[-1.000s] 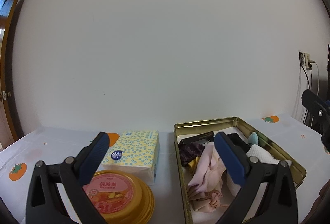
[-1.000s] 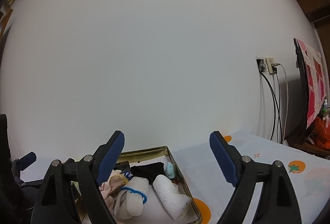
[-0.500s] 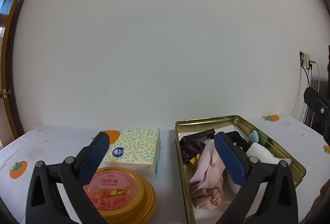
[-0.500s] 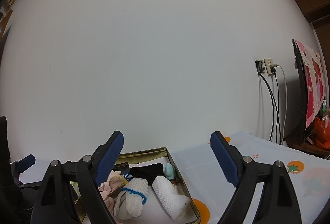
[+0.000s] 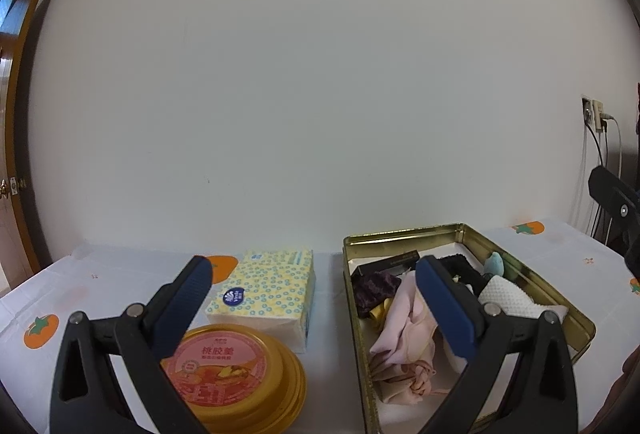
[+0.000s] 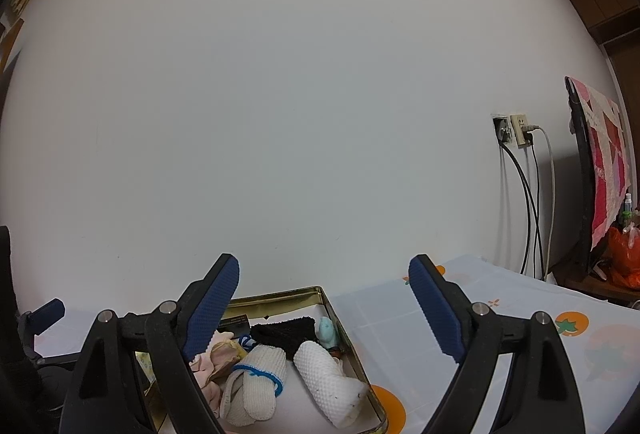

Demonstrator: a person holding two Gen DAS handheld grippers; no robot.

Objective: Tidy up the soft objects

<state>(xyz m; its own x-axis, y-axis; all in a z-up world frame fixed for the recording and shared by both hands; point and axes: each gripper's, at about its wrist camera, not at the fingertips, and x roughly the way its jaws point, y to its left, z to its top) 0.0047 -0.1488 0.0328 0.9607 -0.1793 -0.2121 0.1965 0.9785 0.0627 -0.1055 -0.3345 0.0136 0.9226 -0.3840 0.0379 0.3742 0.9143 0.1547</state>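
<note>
While the left gripper (image 5: pixel 308 266) hangs above the worktop (image 5: pixel 100 270) with its fingers wide apart and empty, the left view shows a gold tin (image 5: pixel 532 278) holding pink cloth (image 5: pixel 404 322), a dark purple piece (image 5: pixel 374 288) and a white roll (image 5: pixel 508 300); a tissue pack (image 5: pixel 268 290) and a lidded tub (image 5: pixel 240 366) sit just left of it. In the right view, the right gripper (image 6: pixel 324 270) is likewise spread wide and empty over the tin (image 6: pixel 320 292), where two white rolls (image 6: pixel 328 374), a black cloth (image 6: pixel 286 328) and a small teal toy (image 6: pixel 327 330) lie. The soft things lie in the tin; whether sorting is starting or finished, I cannot tell.
</note>
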